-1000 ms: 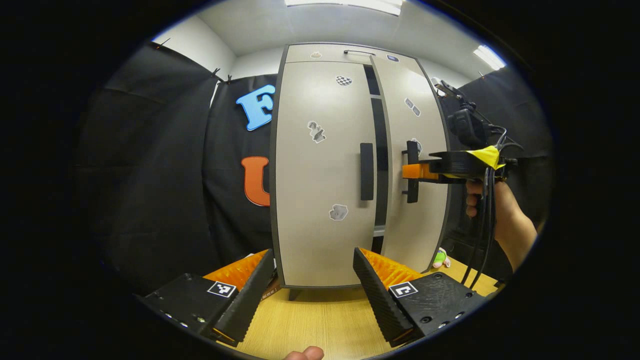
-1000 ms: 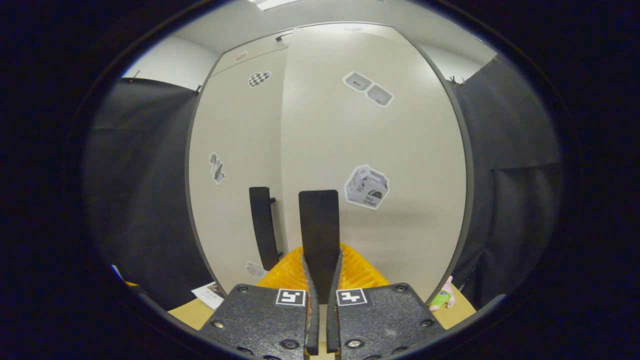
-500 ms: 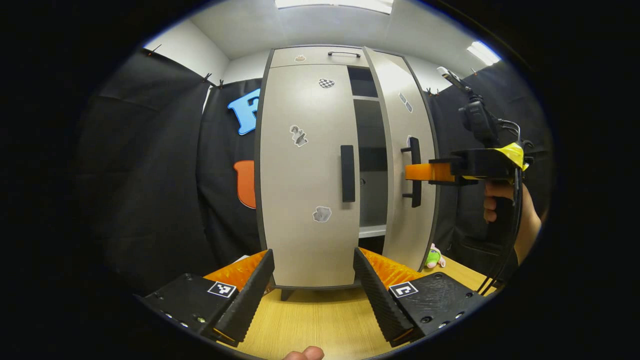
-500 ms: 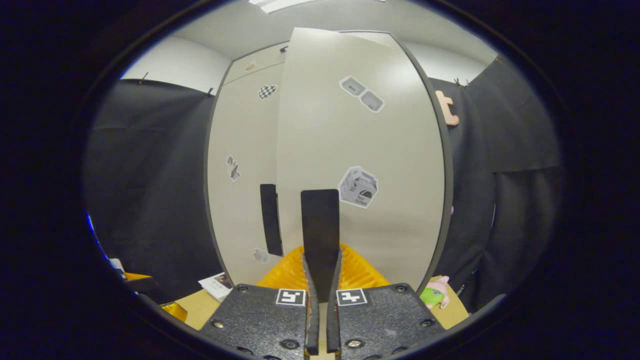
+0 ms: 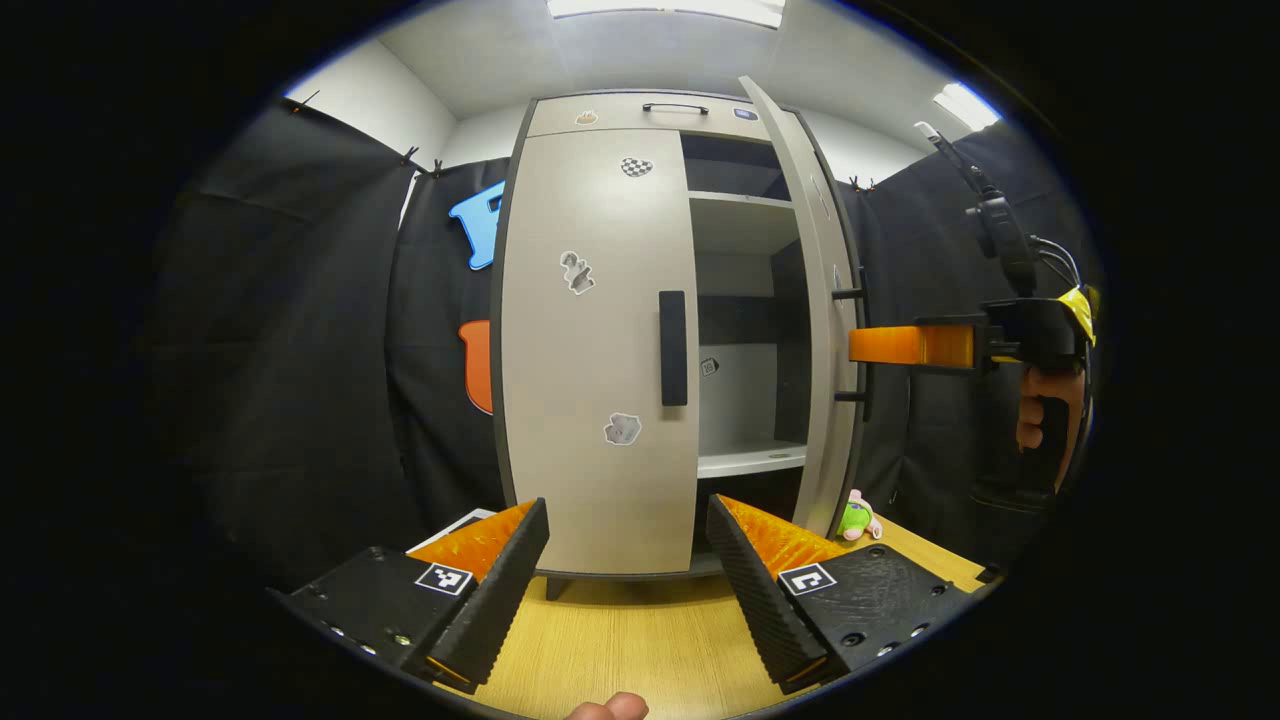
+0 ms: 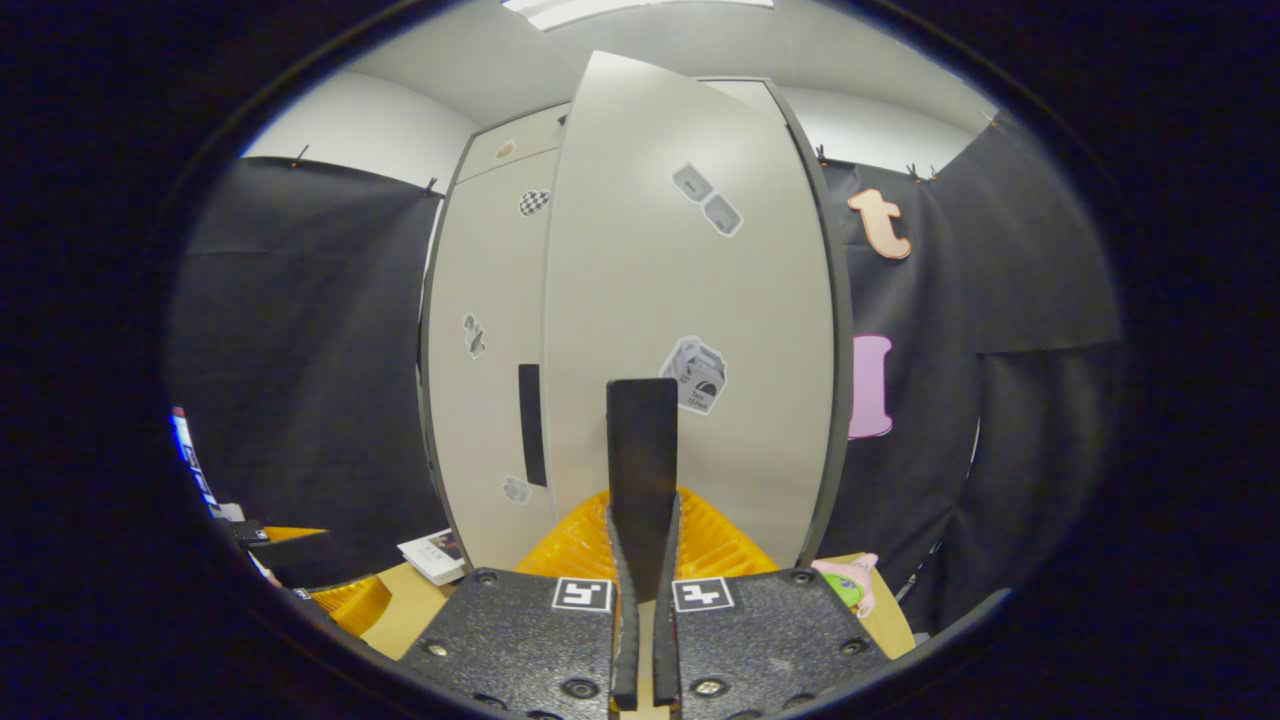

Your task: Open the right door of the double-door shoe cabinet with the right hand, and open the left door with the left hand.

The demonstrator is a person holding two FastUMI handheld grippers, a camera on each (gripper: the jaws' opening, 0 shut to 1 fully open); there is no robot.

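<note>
The beige double-door shoe cabinet stands on the table. Its left door (image 5: 600, 350) is closed, with a dark vertical handle (image 5: 673, 348). The right door (image 5: 825, 300) stands swung well out, baring the shelves (image 5: 748, 460) inside. My right gripper (image 5: 858, 345), held by a hand (image 5: 1040, 420), meets that door's handle (image 5: 866, 400). In the right gripper view the right gripper (image 6: 641, 520) is shut on the dark handle (image 6: 641, 440) of the right door (image 6: 690, 300). My left gripper (image 5: 626, 505) hangs open in front of the left door, apart from it.
The cabinet rests on a wooden table (image 5: 620, 640). A small green and pink plush toy (image 5: 858, 517) lies at the foot of the open door. A booklet (image 6: 432, 553) lies left of the cabinet. Black cloth walls surround the booth.
The right door has swung from barely ajar to wide open, drawn by the right gripper on its handle. The left gripper has stayed open and has drifted slightly.
</note>
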